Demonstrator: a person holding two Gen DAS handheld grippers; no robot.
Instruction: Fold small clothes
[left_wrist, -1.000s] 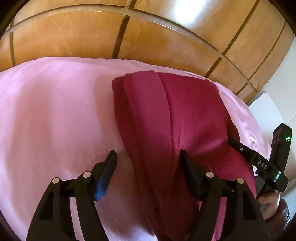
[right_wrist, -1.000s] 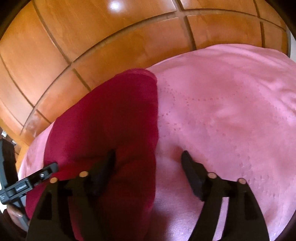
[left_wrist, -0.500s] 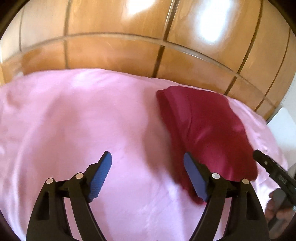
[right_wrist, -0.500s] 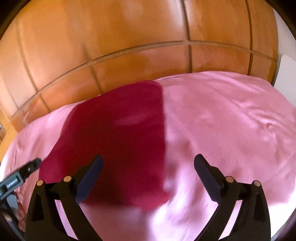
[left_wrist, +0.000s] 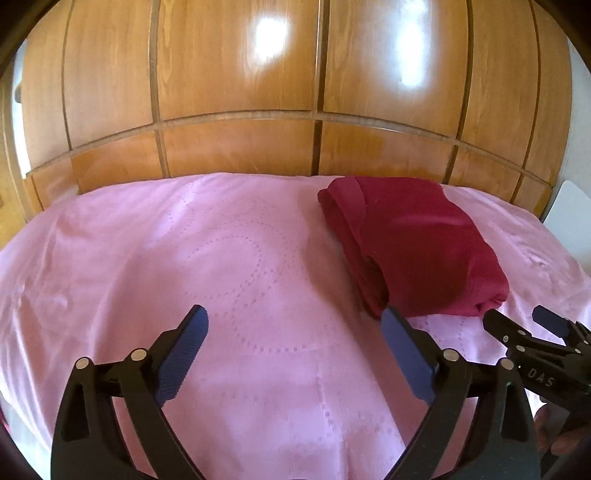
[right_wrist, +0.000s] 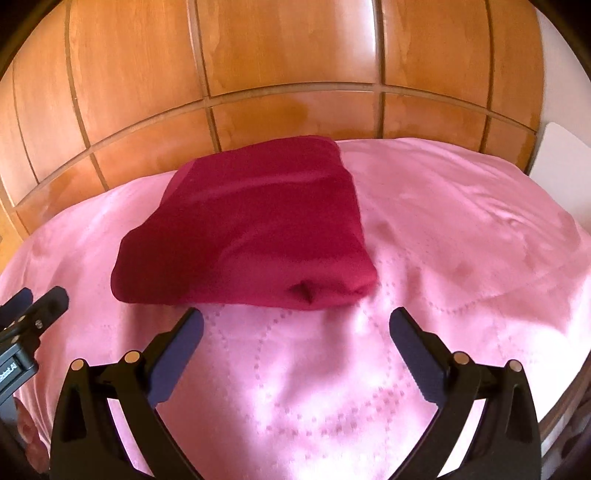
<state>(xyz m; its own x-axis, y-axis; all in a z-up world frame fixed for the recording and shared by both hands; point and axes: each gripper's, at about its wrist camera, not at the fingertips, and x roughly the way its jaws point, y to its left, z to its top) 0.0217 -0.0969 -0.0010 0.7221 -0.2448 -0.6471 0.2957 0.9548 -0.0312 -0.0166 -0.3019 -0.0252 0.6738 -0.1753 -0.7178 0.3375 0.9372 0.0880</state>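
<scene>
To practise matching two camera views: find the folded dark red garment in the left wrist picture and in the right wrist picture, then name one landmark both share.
Left wrist view: the folded dark red garment lies right of centre on the pink bedspread.
Right wrist view: the garment lies left of centre, just beyond the open fingers.
Shared landmark: the wooden panelled wall behind the bed.

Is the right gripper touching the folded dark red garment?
Apart. In the right wrist view, pink bedspread shows between the open right gripper and the garment; nothing lies between its fingers.
</scene>
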